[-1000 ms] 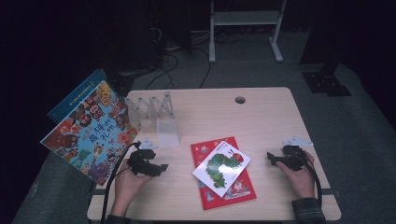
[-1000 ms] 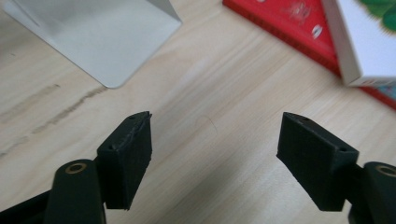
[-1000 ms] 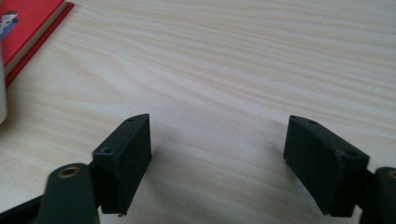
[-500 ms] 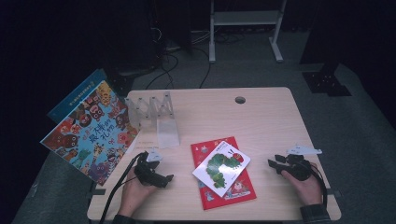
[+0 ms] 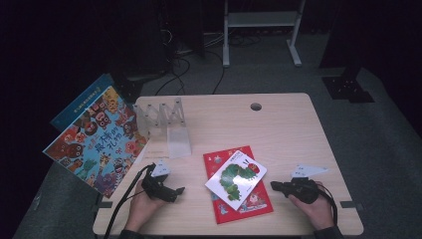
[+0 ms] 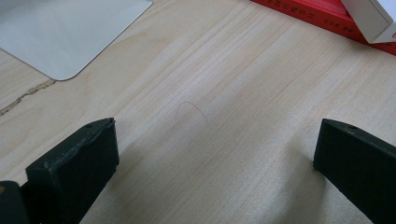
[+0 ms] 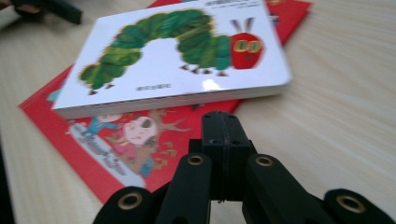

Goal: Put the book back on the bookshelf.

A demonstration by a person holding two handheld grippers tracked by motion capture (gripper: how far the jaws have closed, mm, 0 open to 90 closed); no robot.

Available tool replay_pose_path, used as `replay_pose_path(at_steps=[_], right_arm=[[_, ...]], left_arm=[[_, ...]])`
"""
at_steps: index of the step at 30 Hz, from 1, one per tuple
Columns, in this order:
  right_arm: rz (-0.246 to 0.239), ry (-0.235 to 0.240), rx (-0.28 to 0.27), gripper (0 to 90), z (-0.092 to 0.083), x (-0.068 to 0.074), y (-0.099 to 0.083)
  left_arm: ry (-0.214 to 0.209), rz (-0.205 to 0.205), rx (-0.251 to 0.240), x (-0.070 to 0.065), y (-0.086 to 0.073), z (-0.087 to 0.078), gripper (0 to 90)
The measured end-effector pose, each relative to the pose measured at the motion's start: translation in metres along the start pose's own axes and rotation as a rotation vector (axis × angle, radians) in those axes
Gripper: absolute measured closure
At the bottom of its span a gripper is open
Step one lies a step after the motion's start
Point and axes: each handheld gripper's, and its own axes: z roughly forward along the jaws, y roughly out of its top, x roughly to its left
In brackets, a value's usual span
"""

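While both hands rest on the tabletop (image 5: 298, 124):
Left tongs (image 5: 175, 191): just spread wide, empty.
Right tongs (image 5: 273, 185): just pressed together, empty, beside caterpillar book (image 5: 236, 172).

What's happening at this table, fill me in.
A person sits at the wooden table with a gripper in each hand. The left gripper rests on bare wood with jaws wide open and nothing between them. The right gripper is shut and empty, pointing at the white caterpillar board book, which lies on a red picture book. Neither book is held.
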Motion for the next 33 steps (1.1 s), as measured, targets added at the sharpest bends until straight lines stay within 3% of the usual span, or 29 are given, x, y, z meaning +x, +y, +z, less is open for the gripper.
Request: replay_pose_path(at_steps=[14,18,25,33], right_arm=[[-0.084,0.143,0.033,89.3,0.034,0.034,0.012],[-0.113,0.149,0.054,89.3,0.043,0.041,0.016],[-0.112,0.183,0.054,89.4,0.056,0.044,0.025],[-0.138,0.177,0.059,89.4,0.068,0.049,0.034]], left_arm=[[-0.003,0.003,0.001,0.0,0.0,0.0,0.0],[-0.002,-0.002,0.0,0.0,0.001,0.001,0.0],[-0.004,0.003,0.003,0.0,0.001,0.001,0.0],[-0.004,0.003,0.003,0.0,0.001,0.001,0.0]])
